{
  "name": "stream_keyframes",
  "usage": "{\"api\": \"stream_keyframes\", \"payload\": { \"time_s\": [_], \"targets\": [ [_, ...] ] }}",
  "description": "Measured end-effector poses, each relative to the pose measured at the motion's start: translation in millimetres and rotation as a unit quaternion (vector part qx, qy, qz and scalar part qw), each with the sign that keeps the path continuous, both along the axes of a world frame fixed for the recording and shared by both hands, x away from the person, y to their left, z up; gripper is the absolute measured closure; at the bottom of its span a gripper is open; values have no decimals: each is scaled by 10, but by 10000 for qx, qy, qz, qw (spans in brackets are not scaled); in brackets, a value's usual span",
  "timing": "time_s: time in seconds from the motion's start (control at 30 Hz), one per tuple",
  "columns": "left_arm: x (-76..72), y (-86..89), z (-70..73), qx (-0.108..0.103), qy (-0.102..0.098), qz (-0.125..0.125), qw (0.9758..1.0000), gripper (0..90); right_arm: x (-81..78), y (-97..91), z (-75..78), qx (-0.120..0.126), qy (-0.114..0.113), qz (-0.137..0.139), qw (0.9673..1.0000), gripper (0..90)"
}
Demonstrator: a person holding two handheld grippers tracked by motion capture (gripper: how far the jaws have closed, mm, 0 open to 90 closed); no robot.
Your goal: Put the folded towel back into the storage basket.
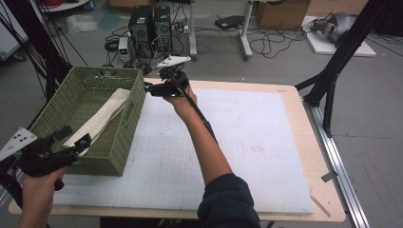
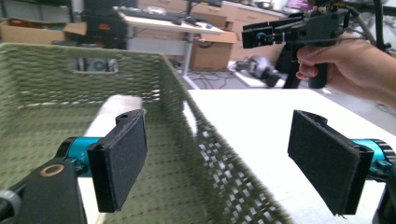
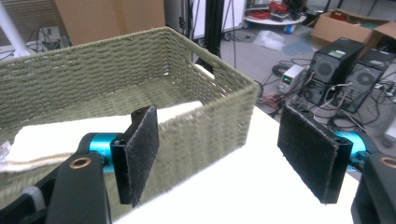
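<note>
Folded cloth [image 1: 102, 116] laid in the green basket [image 1: 121, 142], both grippers released

The cloth is seen resting lengthwise inside the basket at the desk's [image 1: 304, 142] left edge. The left gripper [image 1: 78, 142] and right gripper [image 1: 148, 89] are held with jaws spread and nothing between them, apparently because the cloth is already deposited.

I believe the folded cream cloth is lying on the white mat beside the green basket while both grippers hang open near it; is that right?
Not quite: the cream cloth lies inside the green basket, draped against its wall, not on the white mat. The high view shows this, and the right gripper view shows the cloth within the woven walls too. The rest holds: the left gripper and right gripper are both open near the basket.
</note>
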State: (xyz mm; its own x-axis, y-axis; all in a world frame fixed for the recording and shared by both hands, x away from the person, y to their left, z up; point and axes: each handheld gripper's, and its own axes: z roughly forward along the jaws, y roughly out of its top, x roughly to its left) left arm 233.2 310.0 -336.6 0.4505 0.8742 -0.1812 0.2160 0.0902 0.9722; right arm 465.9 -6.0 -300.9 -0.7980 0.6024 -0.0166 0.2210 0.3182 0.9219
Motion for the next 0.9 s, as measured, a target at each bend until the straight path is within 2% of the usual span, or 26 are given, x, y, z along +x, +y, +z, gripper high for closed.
{"api": "stream_keyframes", "payload": {
  "time_s": [0.13, 0.23, 0.37, 0.47, 0.63, 0.9],
  "targets": [
    [33, -82, -2, 36, 7, -136, 9999, 201, -88, -207, -19, -34, -42, -41, 10000, 280],
    [49, -127, 1, 64, -42, -194, 9998, 201, -136, -350, -25, -32, -24, -73, 10000, 242],
    [77, -187, 8, 0, -60, -348, 9994, 196, -209, -503, -36, 24, 14, -129, 9999, 195],
    [99, -238, 16, -20, -72, -405, 9992, 178, -288, -627, -64, -60, -17, -99, 9999, 179],
    [148, -335, 19, -145, -62, -650, 9978, 175, -393, -846, -98, -146, -43, -157, 9998, 169],
    [220, -521, 30, -25, -147, -956, 9953, 184, -622, -1236, -103, -173, -133, -353, 9991, 169]
  ]
}}
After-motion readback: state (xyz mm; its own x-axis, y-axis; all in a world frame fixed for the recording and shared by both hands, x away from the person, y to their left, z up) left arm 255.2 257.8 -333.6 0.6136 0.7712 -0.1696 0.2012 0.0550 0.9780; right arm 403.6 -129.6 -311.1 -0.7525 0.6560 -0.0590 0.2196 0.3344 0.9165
